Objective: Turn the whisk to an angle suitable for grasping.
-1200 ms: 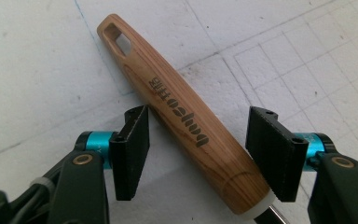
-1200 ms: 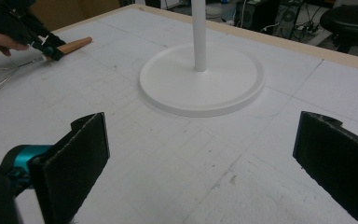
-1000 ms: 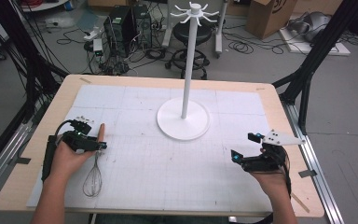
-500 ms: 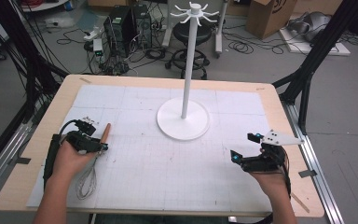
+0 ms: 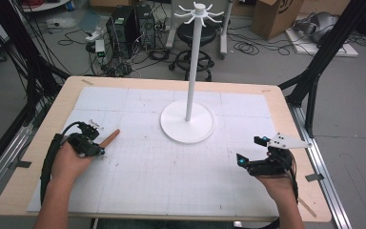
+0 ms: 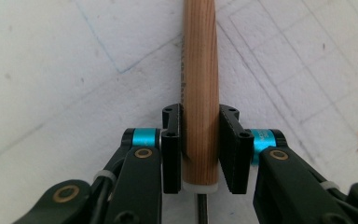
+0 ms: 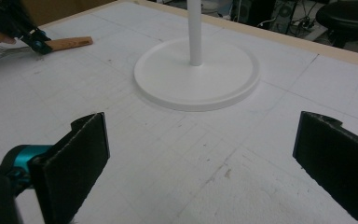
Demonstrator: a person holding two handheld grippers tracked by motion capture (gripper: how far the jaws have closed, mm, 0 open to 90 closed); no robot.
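We see the left gripper [image 6: 200, 149] clamped on the whisk's wooden handle [image 6: 199, 88] at nine o'clock from the white stand [image 5: 187, 121], right gripper [image 7: 200, 154] jaws wide apart, four o'clock.

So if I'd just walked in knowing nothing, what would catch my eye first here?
Probably the tall white stand rising from its round base at the middle of the table, with hooks fanning out at its top. Next, the left gripper, near the table's left edge, shut on a wooden handle. The right gripper rests with its jaws wide apart, holding nothing.
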